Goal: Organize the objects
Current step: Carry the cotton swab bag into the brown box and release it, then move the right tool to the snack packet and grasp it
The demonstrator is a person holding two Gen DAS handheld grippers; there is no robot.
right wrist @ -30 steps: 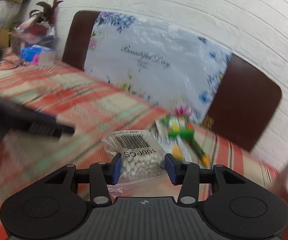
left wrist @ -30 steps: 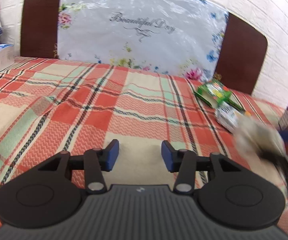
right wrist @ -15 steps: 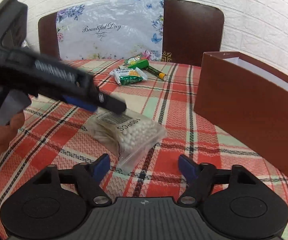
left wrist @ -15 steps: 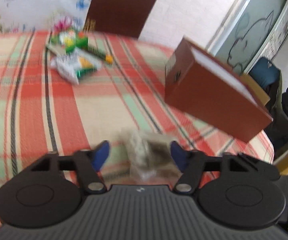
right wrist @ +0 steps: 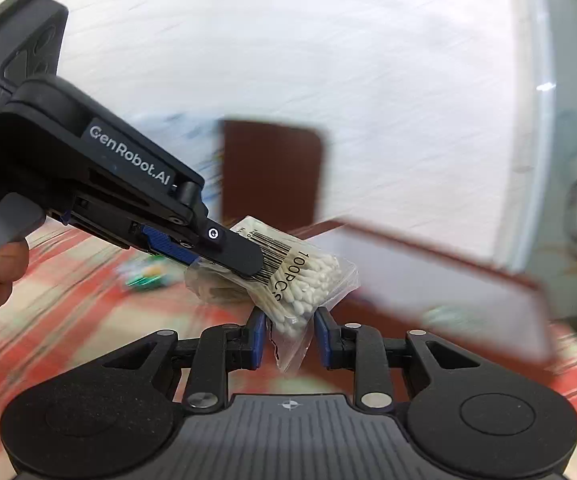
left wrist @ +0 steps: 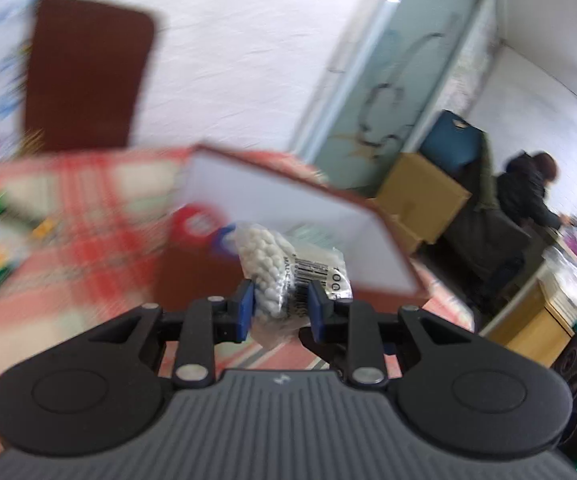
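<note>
Clear crinkly plastic bag of cotton swabs (right wrist: 300,280), soft and lumpy, held in mid-air above the plaid tablecloth (right wrist: 68,320). Left gripper (left wrist: 280,308) and right gripper (right wrist: 290,336) jaws just closed, both pinching it. Swabs' long axis slants toward the brown box (right wrist: 468,292).

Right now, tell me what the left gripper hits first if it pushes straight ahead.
Probably the open brown box. The left gripper, shut on the bag of cotton swabs, points at the box's white inside; blur leaves the depth unclear.
</note>
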